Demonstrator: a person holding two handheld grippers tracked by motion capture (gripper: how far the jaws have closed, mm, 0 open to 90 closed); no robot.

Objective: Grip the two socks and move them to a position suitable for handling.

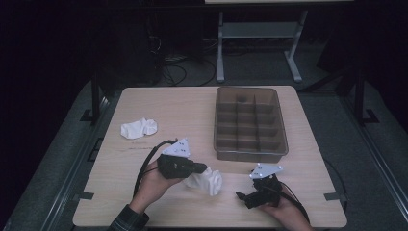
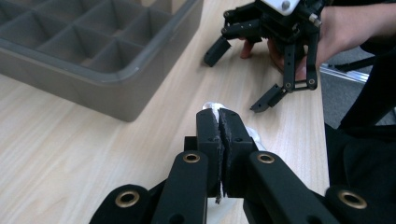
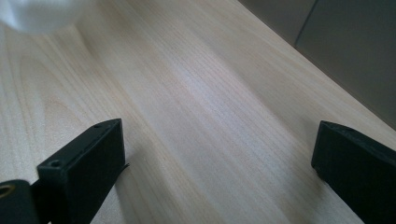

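Our left claw [image 2: 219, 135] is pinched nearly shut on a fold of the white sock [image 1: 206, 181], whose fabric peeks out past the pad tips in the left gripper view; in the high view the crumpled sock lies on the desk [image 1: 192, 110] just beyond that claw, near the front edge and a little short of the divided brown bin [image 1: 249, 123]. Our right claw [image 1: 250, 191] rests low over the bare desk to the right of the sock, jaws spread wide with nothing between them. A second white sock [image 1: 138, 128] lies well apart on the left side of the desk. We judge that we are in the gripping step: one end of the sock is secured and the other hand waits to help. The next move probably calls for bringing the right claw over to the loose end of the sock and closing on it, so that we can fold or bundle it before carrying it to one of the bin's compartments, keeping the left pinch firm so the thin fabric does not slip out.
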